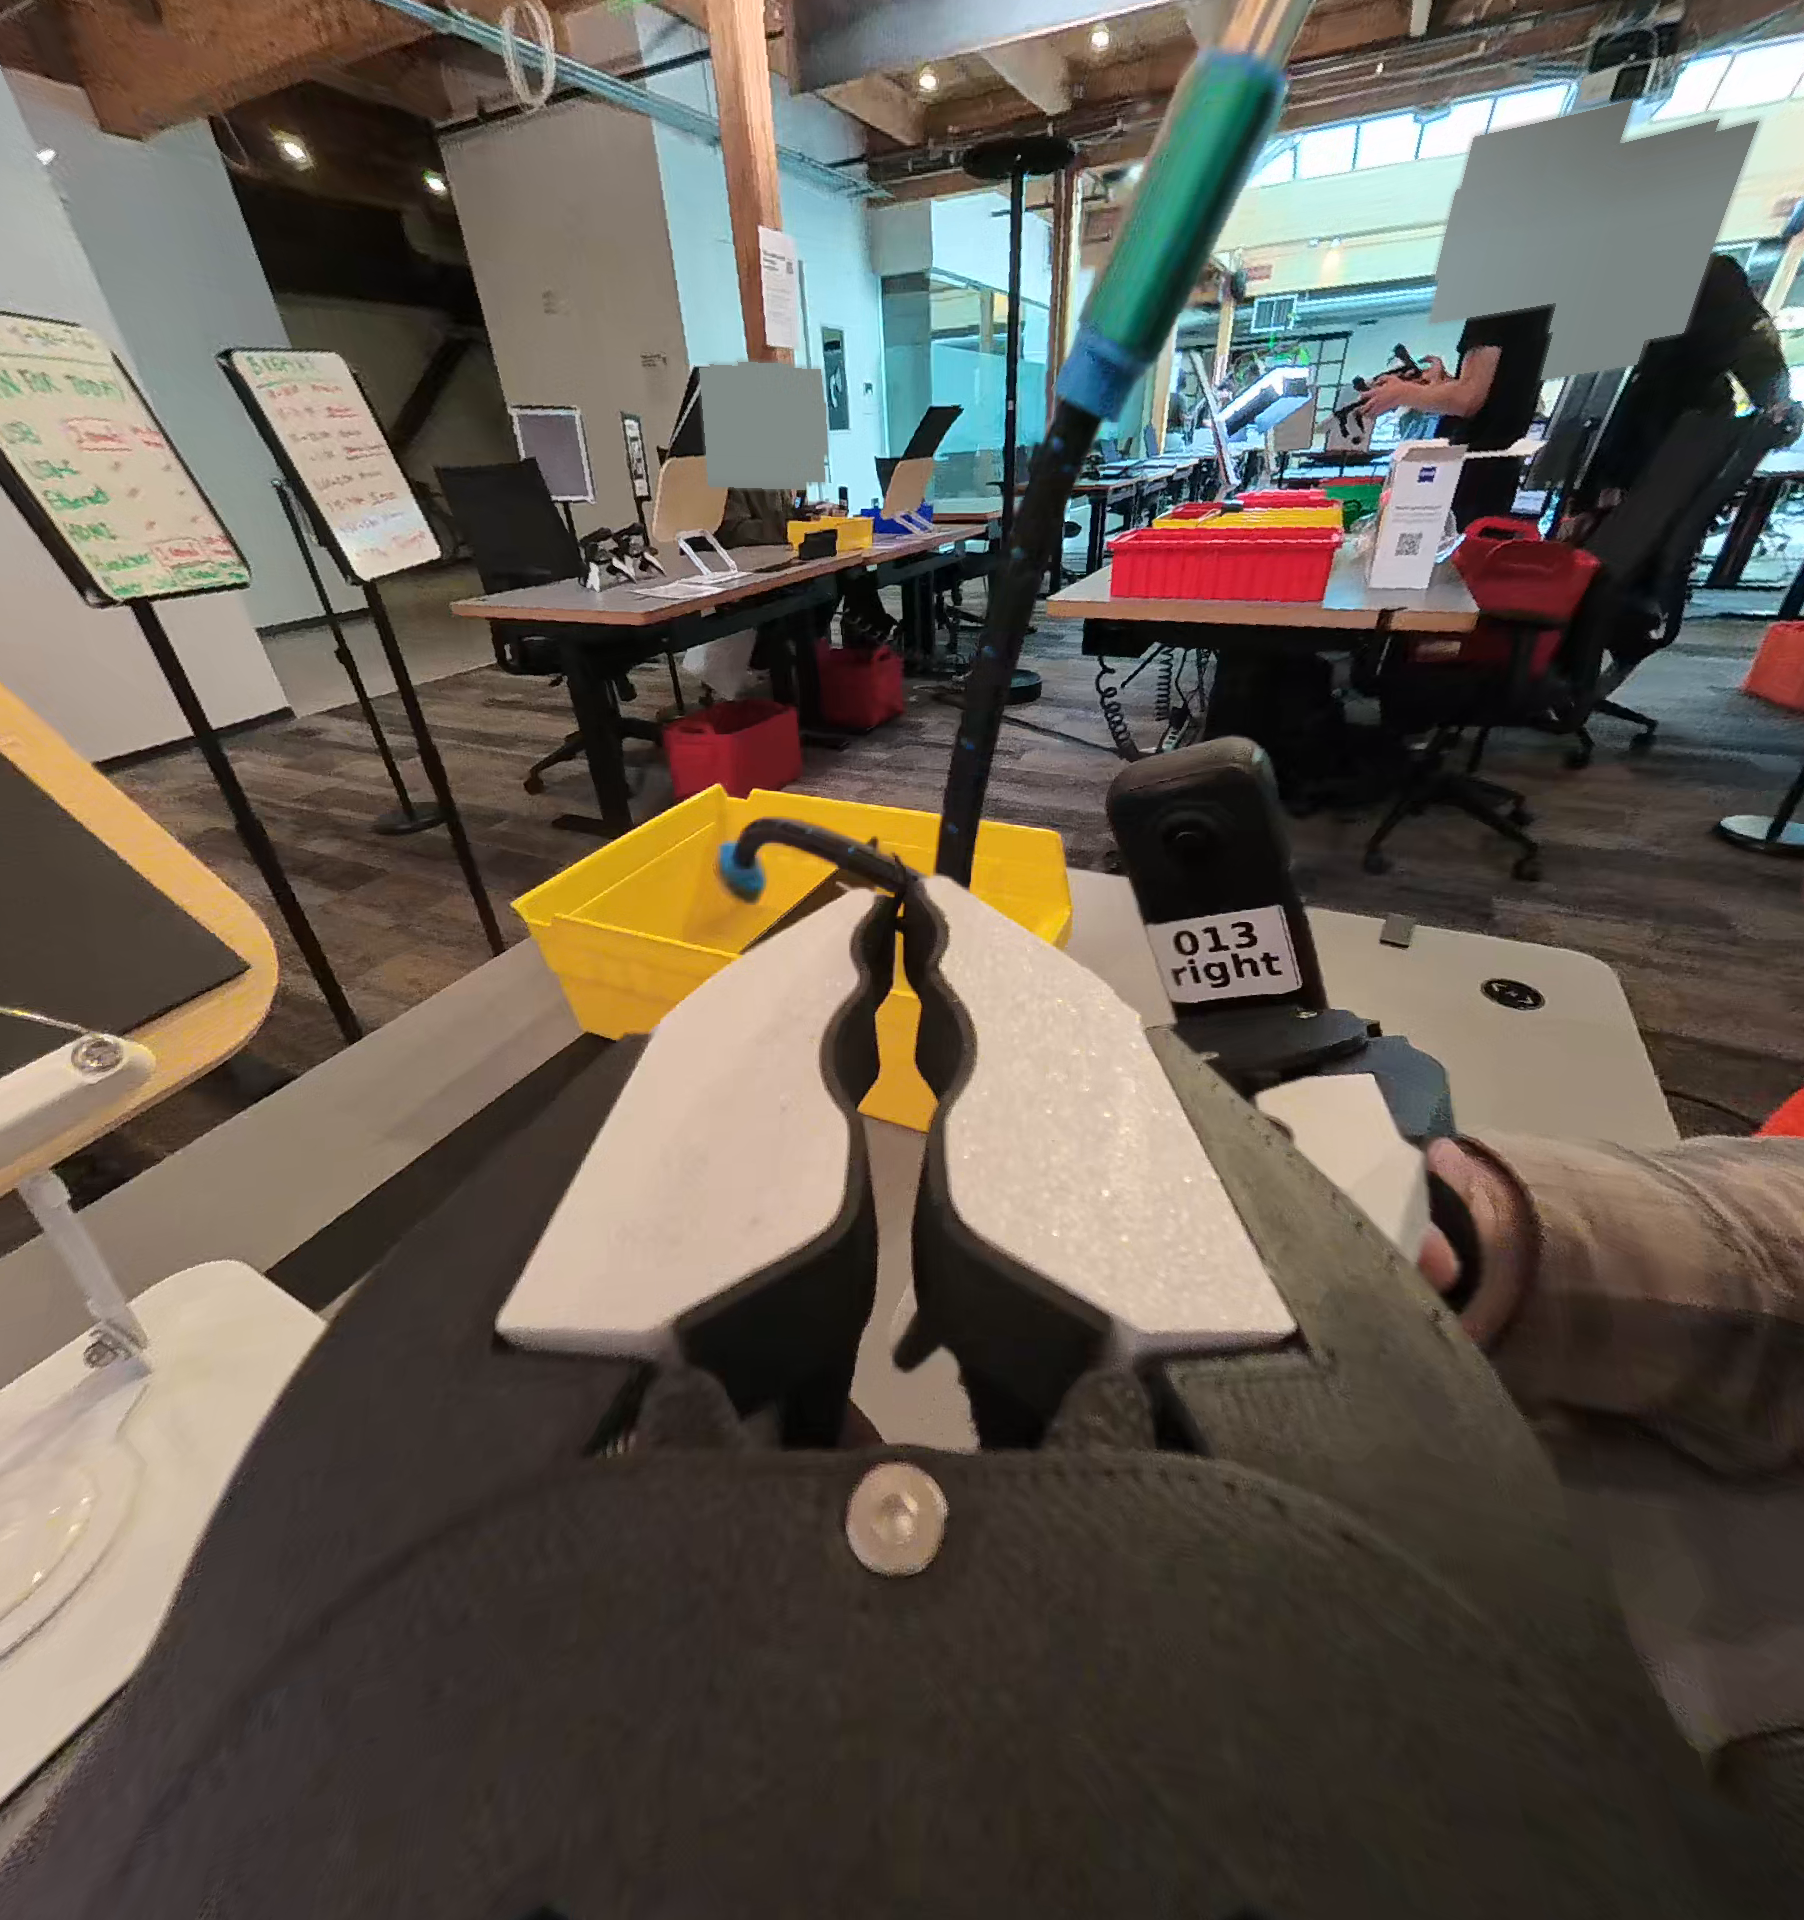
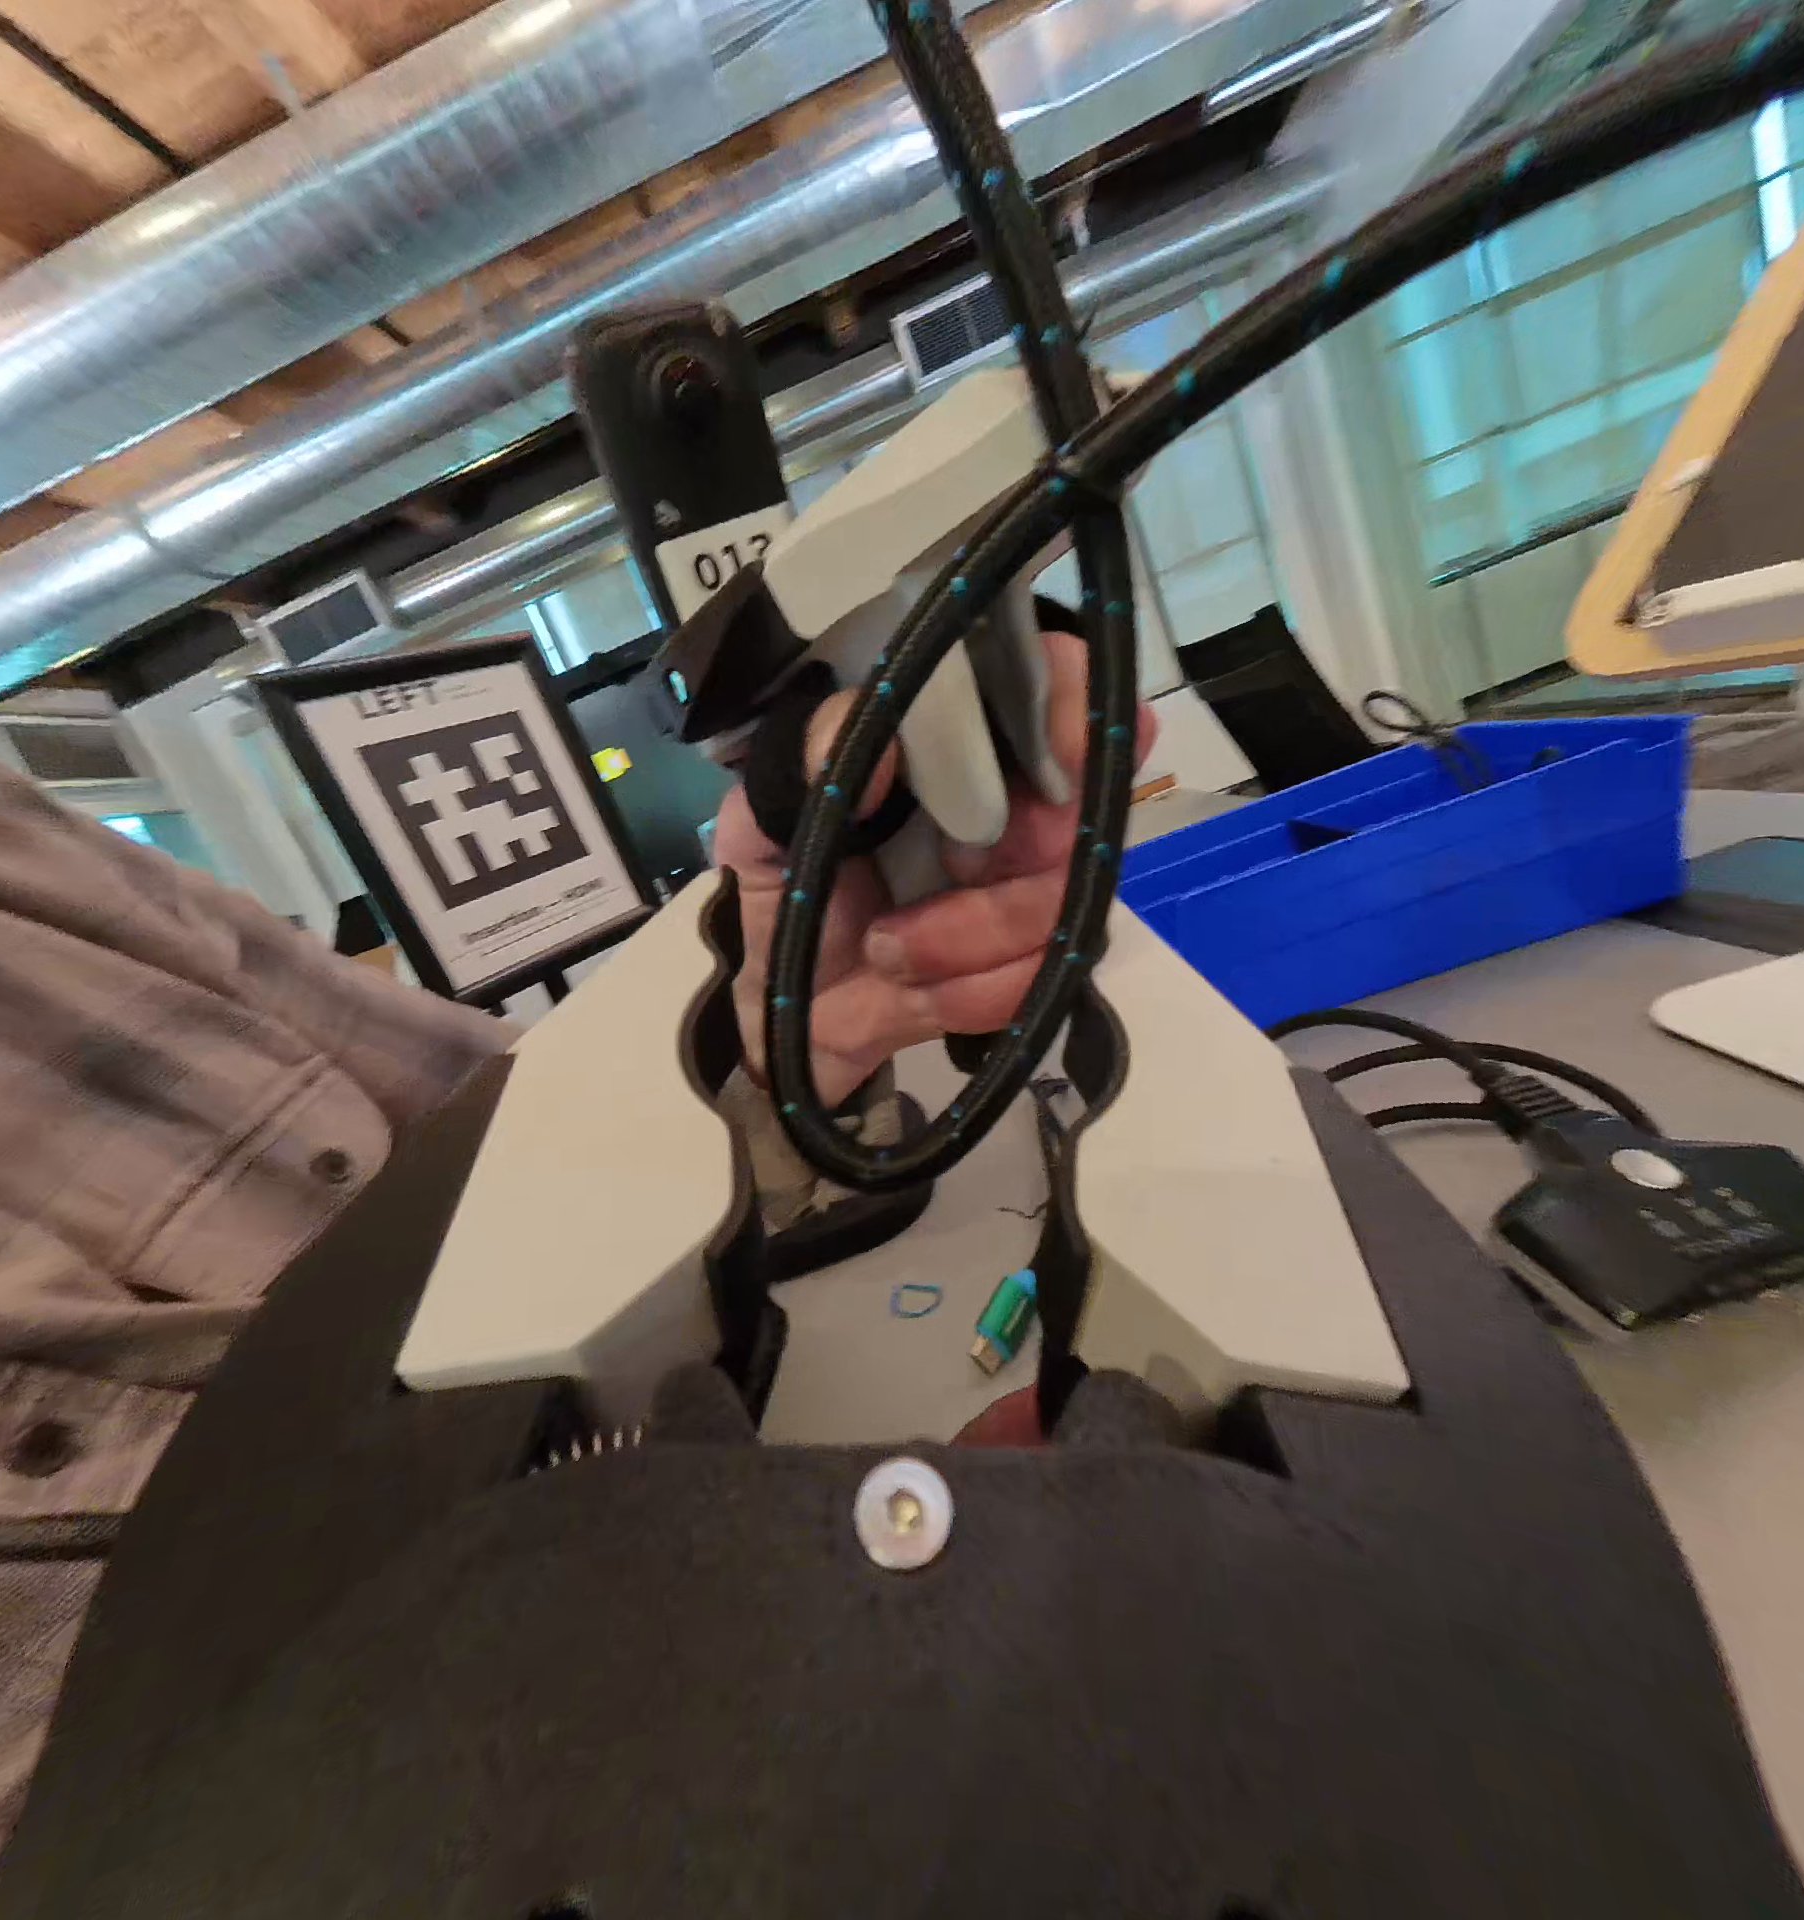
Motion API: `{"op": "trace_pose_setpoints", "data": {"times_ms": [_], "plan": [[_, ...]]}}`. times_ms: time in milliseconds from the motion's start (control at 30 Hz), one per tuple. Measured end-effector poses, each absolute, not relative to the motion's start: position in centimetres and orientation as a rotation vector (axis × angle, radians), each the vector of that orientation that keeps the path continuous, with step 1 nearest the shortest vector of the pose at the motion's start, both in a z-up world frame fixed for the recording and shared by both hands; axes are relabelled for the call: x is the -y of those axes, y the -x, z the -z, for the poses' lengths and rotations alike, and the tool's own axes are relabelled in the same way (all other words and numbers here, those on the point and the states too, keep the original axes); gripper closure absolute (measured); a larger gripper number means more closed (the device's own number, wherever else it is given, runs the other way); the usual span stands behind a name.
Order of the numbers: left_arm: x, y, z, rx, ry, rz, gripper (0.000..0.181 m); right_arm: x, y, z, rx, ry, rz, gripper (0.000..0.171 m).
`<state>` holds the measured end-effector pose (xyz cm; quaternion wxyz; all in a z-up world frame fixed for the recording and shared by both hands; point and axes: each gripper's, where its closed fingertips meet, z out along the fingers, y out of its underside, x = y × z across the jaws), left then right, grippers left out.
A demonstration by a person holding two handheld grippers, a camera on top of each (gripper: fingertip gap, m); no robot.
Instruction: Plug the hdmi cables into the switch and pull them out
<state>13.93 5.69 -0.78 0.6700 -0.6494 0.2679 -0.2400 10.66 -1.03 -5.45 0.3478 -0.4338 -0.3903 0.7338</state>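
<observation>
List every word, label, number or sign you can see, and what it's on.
I won't repeat wording; these bear it:
White sticker on a black camera.
Two whiteboards, handwritten.
Framed sign, coded square pattern.
White box on a far desk, too small.

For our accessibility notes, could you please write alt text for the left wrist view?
The left gripper has its jaws shut on a black braided HDMI cable, whose green connector sticks up and away. Behind it sits a yellow bin on the grey table, with the right gripper's camera and a person's hand to the right.
</observation>
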Motion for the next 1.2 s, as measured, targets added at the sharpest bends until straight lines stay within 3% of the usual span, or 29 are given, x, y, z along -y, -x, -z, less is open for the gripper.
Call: {"op": "trace_pose_setpoints", "data": {"times_ms": [233, 300, 367, 667, 1000, 1200], "plan": [[-6.1, -13.7, 1.1, -0.632, 1.477, 0.429, 0.180, 0.2, -11.2, 6.5, 1.095, 1.200, -1.744, 0.121], [-6.4, -13.6, 1.4, -0.647, 1.493, 0.335, 0.180, 1.2, -11.2, 6.8, 1.162, 1.216, -1.770, 0.117], [-6.6, -13.6, 1.6, -0.672, 1.497, 0.288, 0.180, 2.9, -11.1, 6.5, 1.219, 1.206, -1.848, 0.099], [-7.3, -12.7, 2.8, -0.689, 1.564, 0.174, 0.180, 3.7, -12.8, 4.6, 1.236, 1.087, -1.812, 0.112], [-7.4, -12.9, 3.8, -0.654, 1.628, 0.206, 0.180, 4.3, -13.2, 2.3, 1.222, 0.844, -1.539, 0.113], [-7.2, -13.0, 4.3, -0.671, 1.660, 0.193, 0.180, 3.1, -13.0, 2.3, 1.264, 0.798, -1.326, 0.104]]}}
